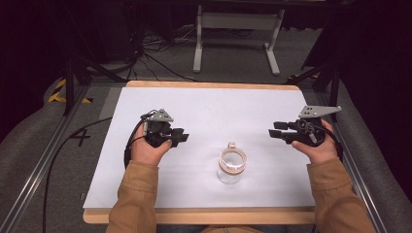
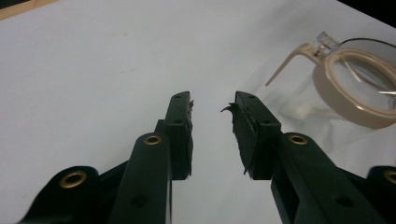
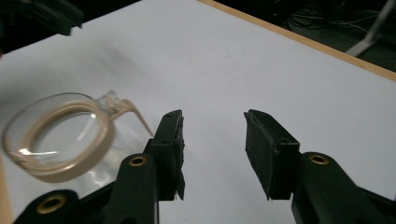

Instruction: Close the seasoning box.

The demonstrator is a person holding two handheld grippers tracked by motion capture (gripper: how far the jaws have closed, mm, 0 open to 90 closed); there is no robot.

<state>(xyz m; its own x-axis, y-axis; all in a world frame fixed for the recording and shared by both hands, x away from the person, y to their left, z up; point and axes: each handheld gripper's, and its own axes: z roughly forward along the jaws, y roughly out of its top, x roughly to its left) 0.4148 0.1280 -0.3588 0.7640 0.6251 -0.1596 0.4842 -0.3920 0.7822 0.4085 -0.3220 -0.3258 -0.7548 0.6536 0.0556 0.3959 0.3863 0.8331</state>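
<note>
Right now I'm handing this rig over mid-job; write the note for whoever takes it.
Left gripper: open, holding nothing, on the mat left of the jar.
Right gripper: open, holding nothing, to the jar's right.
Glass jar: upright near the front middle of the white mat, beige-rimmed lid seated on top, small clasp on its far side.
Done: nothing visible; jar untouched.
Left: probably grip the jar and work its lid.

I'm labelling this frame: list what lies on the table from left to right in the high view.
Left gripper → glass jar → right gripper, all over the white table.
</note>
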